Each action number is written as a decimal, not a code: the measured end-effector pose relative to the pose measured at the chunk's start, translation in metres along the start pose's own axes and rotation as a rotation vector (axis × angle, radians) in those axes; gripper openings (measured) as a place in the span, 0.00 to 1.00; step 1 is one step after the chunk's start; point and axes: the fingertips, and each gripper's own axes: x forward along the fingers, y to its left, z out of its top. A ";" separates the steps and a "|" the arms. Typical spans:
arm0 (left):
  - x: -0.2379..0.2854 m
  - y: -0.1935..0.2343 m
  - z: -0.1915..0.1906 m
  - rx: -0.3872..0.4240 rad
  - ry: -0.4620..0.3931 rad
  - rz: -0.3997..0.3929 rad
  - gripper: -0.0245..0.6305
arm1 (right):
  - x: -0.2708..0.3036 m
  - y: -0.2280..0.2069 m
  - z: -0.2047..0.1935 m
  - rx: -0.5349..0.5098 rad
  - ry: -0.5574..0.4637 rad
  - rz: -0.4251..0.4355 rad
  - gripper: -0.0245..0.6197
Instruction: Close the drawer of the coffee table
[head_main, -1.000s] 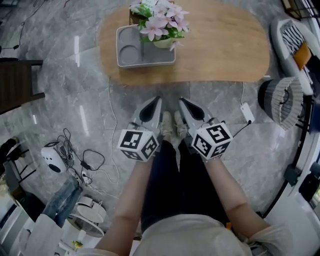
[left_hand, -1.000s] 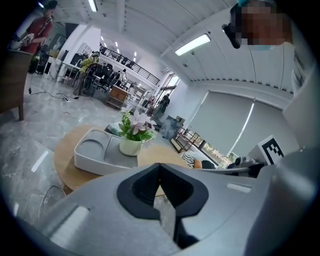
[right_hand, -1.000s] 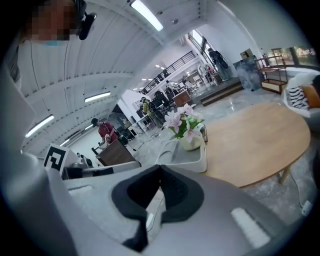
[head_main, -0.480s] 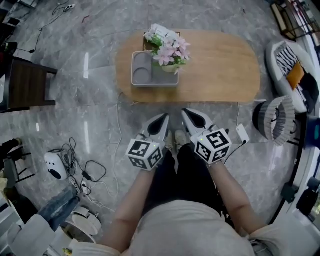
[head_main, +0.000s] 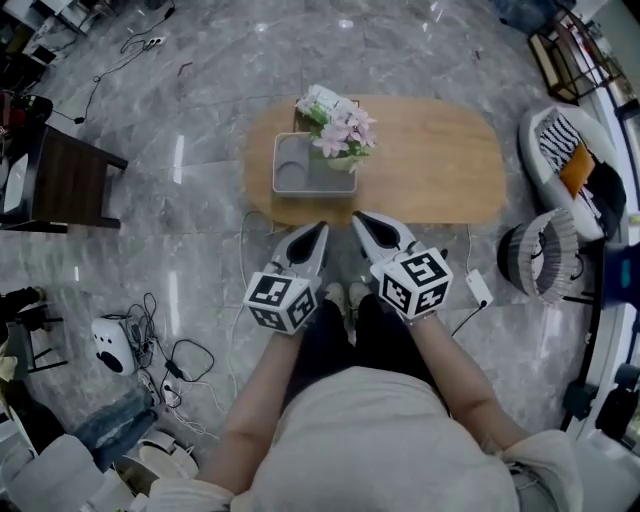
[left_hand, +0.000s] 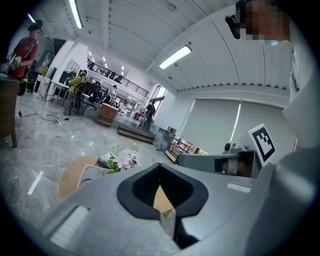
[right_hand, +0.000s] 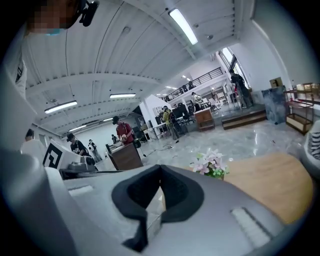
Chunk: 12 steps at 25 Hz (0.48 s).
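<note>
Item: oval wood bench (head_main: 440, 160) on grey marble floor (head_main: 200, 90), head view. Drawer: not to be made out, hidden under the top; open or closed can't be told. L tongs (head_main: 321, 228): jaws closed tip to tip, holding nothing; tips over the floor just short of bench's near edge. R tongs (head_main: 356, 216): same, jaws together, empty, tip at the near edge. In L tongs' own view (left_hand: 160, 167) and R tongs' own view (right_hand: 160, 167) only a small gap shows behind the meeting tips. Marker cubes, L (head_main: 283, 300) and R (head_main: 415, 282): b/w square codes. On bench, left part: grey tray (head_main: 290, 180) w/ round recess; pink flowers (head_main: 345, 130) at tray's far right corner; printed pack (head_main: 322, 100) behind flowers, print too small to read. Floor: white adapter (head_main: 478, 288) w/ cord near R tongs; cable tangle (head_main: 170, 340) at left. Dark side table (head_main: 70, 180) cut off by left edge. Person's legs and shoes partly hidden by tongs. People in the background of both tongs' views, small and distorted.
</note>
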 end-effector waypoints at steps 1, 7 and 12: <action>-0.003 0.001 0.004 0.000 -0.011 0.005 0.04 | 0.000 0.004 0.005 -0.005 -0.006 0.007 0.04; -0.022 0.010 0.017 -0.017 -0.047 0.029 0.04 | -0.004 0.022 0.023 -0.043 -0.025 0.029 0.04; -0.028 0.002 0.036 0.007 -0.078 0.004 0.04 | -0.013 0.031 0.033 -0.074 -0.037 0.036 0.04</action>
